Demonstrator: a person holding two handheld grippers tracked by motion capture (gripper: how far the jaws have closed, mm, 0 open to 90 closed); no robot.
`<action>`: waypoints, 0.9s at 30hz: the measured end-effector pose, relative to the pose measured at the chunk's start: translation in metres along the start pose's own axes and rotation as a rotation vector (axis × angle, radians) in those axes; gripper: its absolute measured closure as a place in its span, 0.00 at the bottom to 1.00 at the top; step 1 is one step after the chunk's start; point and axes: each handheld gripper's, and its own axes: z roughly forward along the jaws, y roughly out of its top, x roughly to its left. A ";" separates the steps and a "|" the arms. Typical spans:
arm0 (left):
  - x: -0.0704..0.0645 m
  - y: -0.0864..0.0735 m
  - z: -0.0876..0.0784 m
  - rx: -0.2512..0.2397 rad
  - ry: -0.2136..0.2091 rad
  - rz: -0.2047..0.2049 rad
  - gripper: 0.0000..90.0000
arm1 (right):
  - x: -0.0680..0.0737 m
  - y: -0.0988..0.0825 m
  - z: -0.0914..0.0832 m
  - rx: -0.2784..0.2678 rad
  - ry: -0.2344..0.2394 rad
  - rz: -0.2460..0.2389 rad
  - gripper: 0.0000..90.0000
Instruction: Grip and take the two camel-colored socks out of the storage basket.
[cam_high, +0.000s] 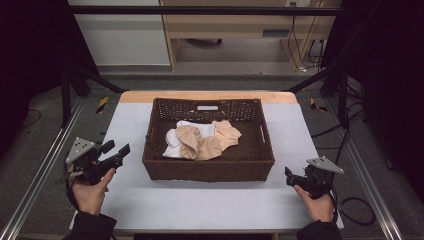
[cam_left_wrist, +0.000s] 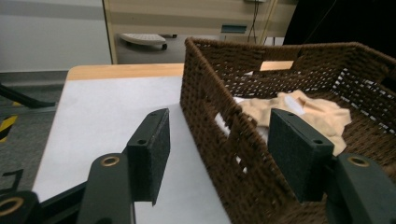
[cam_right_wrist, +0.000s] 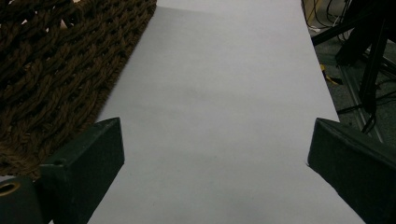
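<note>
Brown wicker makes up the basket (cam_high: 210, 167) in the middle of the grey worktop (cam_high: 200, 205), and inside it lies a heap of beige and white socks (cam_high: 200, 140). Left of the basket, the left tool (cam_high: 116, 150) hangs just off its near left corner, jaws spread wide with nothing between them, aimed towards the socks beyond the wall. Right of the basket, the right tool (cam_high: 289, 176) sits low by the near right corner, also wide open and empty.
</note>
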 end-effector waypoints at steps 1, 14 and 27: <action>-0.001 0.002 0.001 0.000 -0.005 0.003 0.44 | 0.000 0.000 0.000 0.000 0.000 -0.001 0.04; -0.022 0.029 0.013 -0.029 -0.038 0.031 0.47 | 0.000 0.001 0.000 -0.003 -0.004 -0.002 0.05; -0.050 0.051 0.034 -0.038 -0.062 0.074 0.48 | -0.001 0.001 0.001 -0.005 -0.005 0.004 0.05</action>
